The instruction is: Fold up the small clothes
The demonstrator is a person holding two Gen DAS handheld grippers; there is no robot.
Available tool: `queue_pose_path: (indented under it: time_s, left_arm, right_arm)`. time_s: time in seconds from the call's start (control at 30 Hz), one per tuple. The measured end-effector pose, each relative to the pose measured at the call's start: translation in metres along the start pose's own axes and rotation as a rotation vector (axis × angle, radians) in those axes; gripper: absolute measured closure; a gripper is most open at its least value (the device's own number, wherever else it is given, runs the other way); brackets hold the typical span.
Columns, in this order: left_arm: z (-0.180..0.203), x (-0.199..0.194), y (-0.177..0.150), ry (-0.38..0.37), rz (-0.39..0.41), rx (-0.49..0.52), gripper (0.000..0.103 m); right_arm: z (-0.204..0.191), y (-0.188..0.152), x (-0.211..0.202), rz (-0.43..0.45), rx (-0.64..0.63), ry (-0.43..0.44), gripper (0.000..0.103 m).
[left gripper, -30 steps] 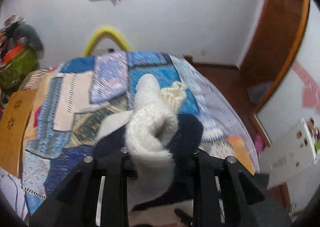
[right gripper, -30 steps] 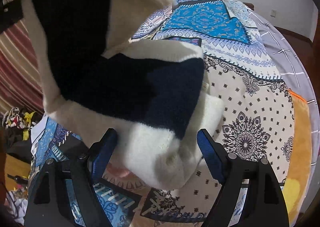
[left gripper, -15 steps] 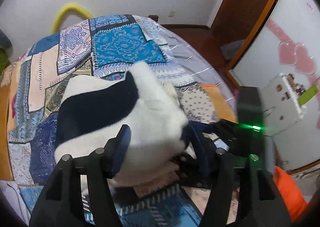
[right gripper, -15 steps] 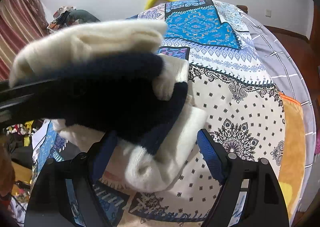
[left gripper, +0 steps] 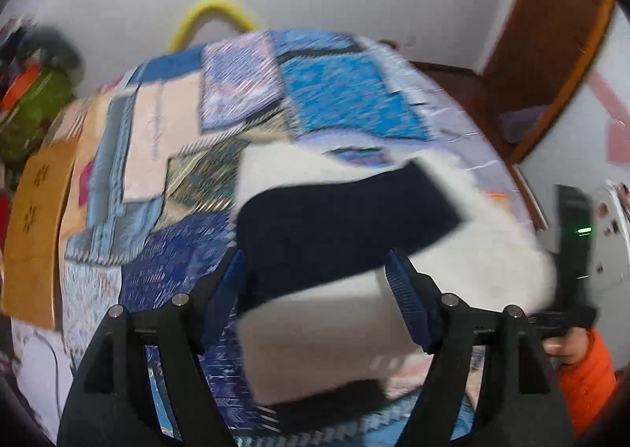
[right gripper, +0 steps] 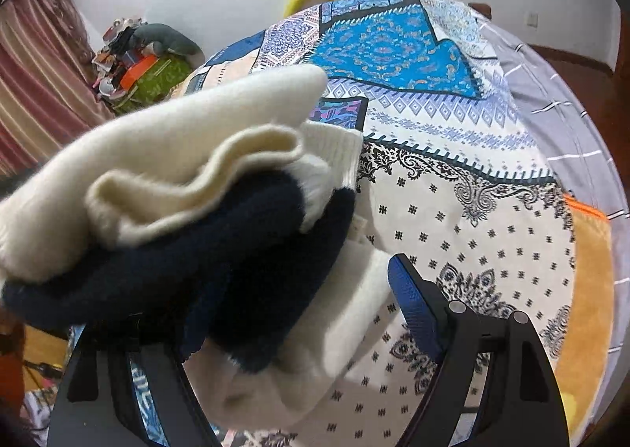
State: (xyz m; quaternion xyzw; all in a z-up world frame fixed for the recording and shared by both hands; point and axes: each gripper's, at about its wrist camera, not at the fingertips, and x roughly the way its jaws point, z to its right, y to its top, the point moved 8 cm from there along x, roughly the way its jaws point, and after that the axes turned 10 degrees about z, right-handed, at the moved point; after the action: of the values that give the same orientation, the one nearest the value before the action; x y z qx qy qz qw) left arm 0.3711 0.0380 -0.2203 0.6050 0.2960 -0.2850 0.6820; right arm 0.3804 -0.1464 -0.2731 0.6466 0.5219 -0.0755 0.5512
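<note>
A cream and navy knitted sweater (left gripper: 354, 234) lies as a thick folded bundle on the patchwork bedspread (left gripper: 334, 100). My left gripper (left gripper: 315, 277) hovers over its near edge with the jaws opening; the navy band sits between the blue pads and neither pad presses on it. In the right wrist view the sweater (right gripper: 204, 234) fills the left half and hides the left finger. My right gripper (right gripper: 299, 289) stands wide around the bundle's cream lower part, and the right pad's (right gripper: 409, 297) face shows bare. The left wrist view is blurred.
A hand in an orange sleeve (left gripper: 586, 372) holds the other gripper at the right. A yellow hoop (left gripper: 212, 14) stands behind the bed, a tan board (left gripper: 35, 234) at its left. Cluttered bags (right gripper: 141, 65) and a striped curtain (right gripper: 35, 93) are far left. An orange blanket (right gripper: 590, 289) edges the bed.
The left jaws went from pinching a cream fold to standing wide. The lifted flap came down onto the bundle. The left view swung and dropped. The right gripper barely moved.
</note>
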Motion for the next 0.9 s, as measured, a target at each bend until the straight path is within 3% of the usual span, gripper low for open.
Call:
queue_pose_path:
  time_s: [0.17, 0.37, 0.57, 0.73, 0.9]
  left_arm:
    - [-0.018, 0.025, -0.026, -0.065, -0.069, -0.092, 0.03]
    - [-0.016, 0.027, -0.031, -0.086, -0.067, -0.065, 0.026]
    - [-0.008, 0.026, -0.036, -0.083, -0.069, -0.02, 0.022]
    - [0.0, 0.024, -0.042, -0.088, -0.066, 0.006, 0.016]
    - [0.013, 0.017, -0.048, -0.066, -0.044, 0.075, 0.012]
  right_arm:
    - [0.013, 0.01, 0.014, 0.007, 0.027, 0.008, 0.023]
    - [0.039, 0.027, 0.023, 0.048, 0.048, -0.07, 0.023]
    - [0.055, 0.047, 0.002, 0.122, 0.084, -0.165, 0.023]
    - [0.048, 0.064, -0.032, 0.178, 0.095, -0.141, 0.023]
    - [0.012, 0.077, -0.058, 0.201, 0.03, -0.093, 0.023]
